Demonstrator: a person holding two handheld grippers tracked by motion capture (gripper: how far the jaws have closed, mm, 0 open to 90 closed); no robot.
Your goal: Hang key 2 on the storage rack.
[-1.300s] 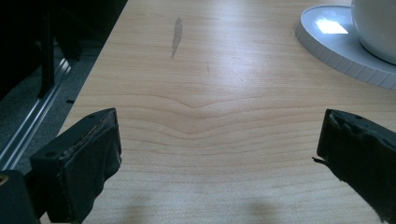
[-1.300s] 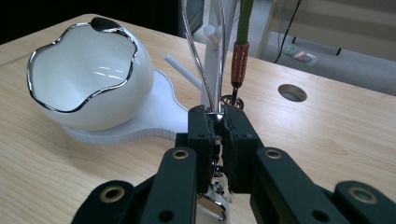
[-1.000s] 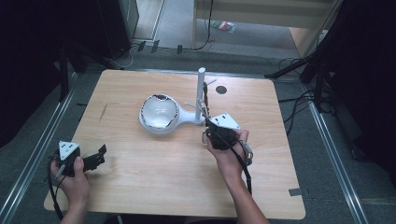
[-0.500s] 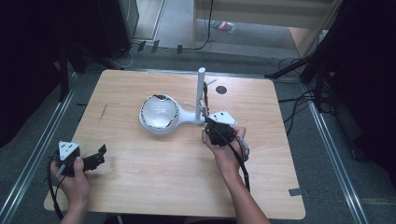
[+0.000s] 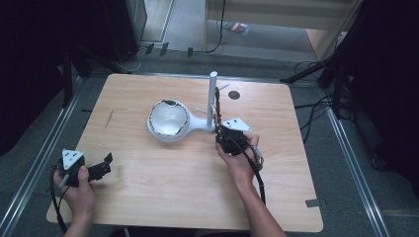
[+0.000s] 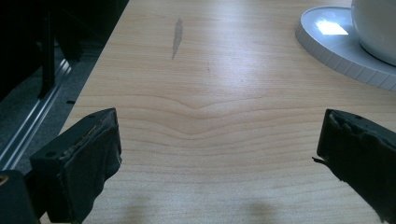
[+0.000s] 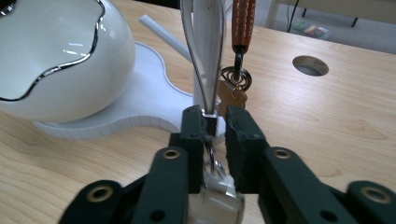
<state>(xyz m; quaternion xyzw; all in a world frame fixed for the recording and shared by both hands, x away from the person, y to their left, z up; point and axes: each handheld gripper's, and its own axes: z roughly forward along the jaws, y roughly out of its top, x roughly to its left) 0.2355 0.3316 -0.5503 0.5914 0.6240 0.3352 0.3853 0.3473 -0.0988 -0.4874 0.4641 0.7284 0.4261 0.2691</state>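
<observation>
Silvery keychain loop (image 7: 201,60) hangs at centre frame between my right gripper's (image 7: 215,122) jaws, just opening slightly; my left gripper (image 6: 219,154) rests wide open, lower left of the counter (image 5: 163,182).

No writing, label, brand mark or number can be read anywhere here. The white stand (image 5: 170,121), the wooden table (image 5: 163,187) and the black grippers carry no legible marks. The coloured item on the floor beyond is too blurred to read.
</observation>
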